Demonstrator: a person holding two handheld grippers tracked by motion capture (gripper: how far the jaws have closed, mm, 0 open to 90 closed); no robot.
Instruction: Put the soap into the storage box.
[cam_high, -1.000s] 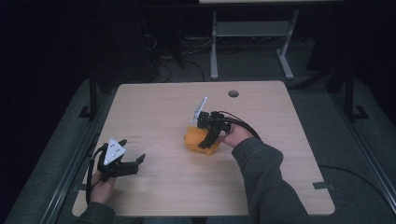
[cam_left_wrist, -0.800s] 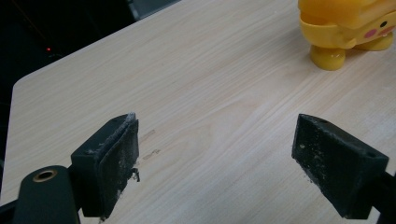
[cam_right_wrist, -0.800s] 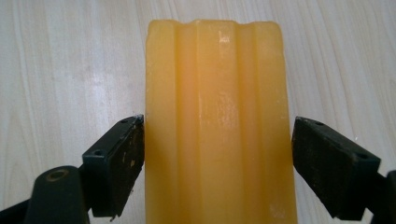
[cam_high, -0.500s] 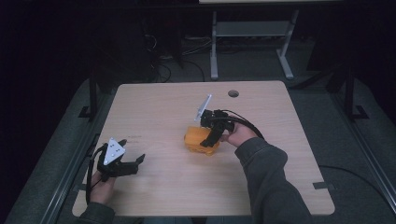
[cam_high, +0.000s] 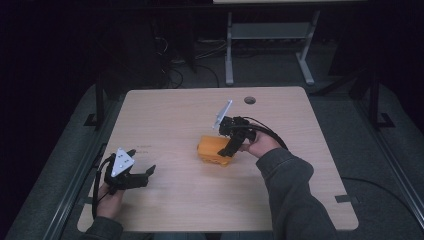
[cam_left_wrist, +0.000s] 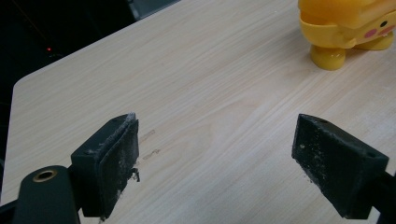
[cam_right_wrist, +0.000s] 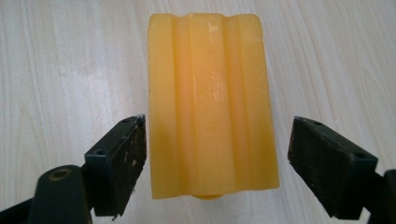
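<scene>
A yellow-orange plastic toy (cam_high: 216, 150) with a ridged top stands near the middle of the wooden table (cam_high: 165, 115). From the left gripper view the toy (cam_left_wrist: 348, 28) shows stubby feet and a pink cheek at the top right. My right gripper (cam_high: 231, 149) hovers over it, open, its jaws straddling the ridged top (cam_right_wrist: 212, 102) without touching. My left gripper (cam_high: 145, 175) stays near the table's front left, open with nothing between its fingers (cam_left_wrist: 112, 163).
A round cable hole (cam_high: 250, 100) sits near the table's far edge. Beyond the table stand a grey metal frame (cam_high: 270, 45) and loose cables on a dark floor. A faint scuff mark (cam_left_wrist: 149, 144) lies on the wood ahead of my left gripper.
My right gripper has tilted and shifted slightly over the toy. The left gripper has stayed put.
</scene>
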